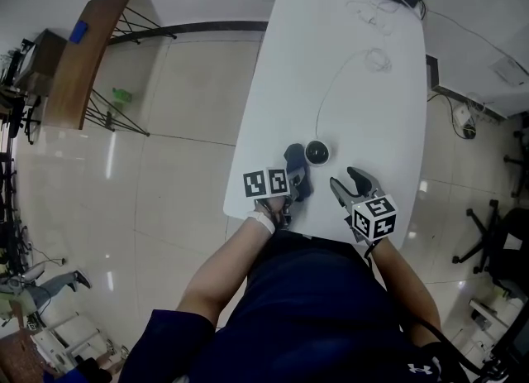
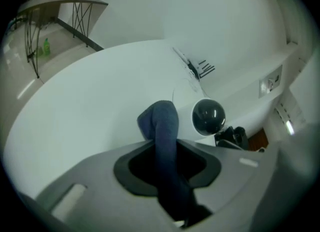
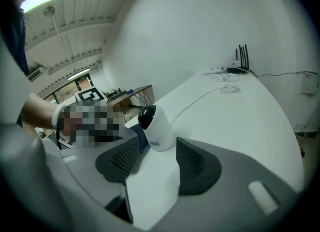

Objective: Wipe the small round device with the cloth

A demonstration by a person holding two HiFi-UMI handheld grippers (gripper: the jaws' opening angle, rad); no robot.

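My left gripper (image 1: 296, 179) pinched the blue cloth (image 2: 165, 126), whose end stuck out ahead of the jaws, just beside the small round device (image 1: 316, 153) on the white table (image 1: 347, 34). My right gripper (image 1: 347, 181) stood spread, with the device at the gap between its jaw tips and the pads not pressing it.

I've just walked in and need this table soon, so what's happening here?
A person at the long white table holds a gripper in each hand. The left gripper has its fingers shut on a dark blue cloth, close beside the small round white device with a black dome. The right gripper is open near the device, gripping nothing. Whether the cloth touches the device is unclear.
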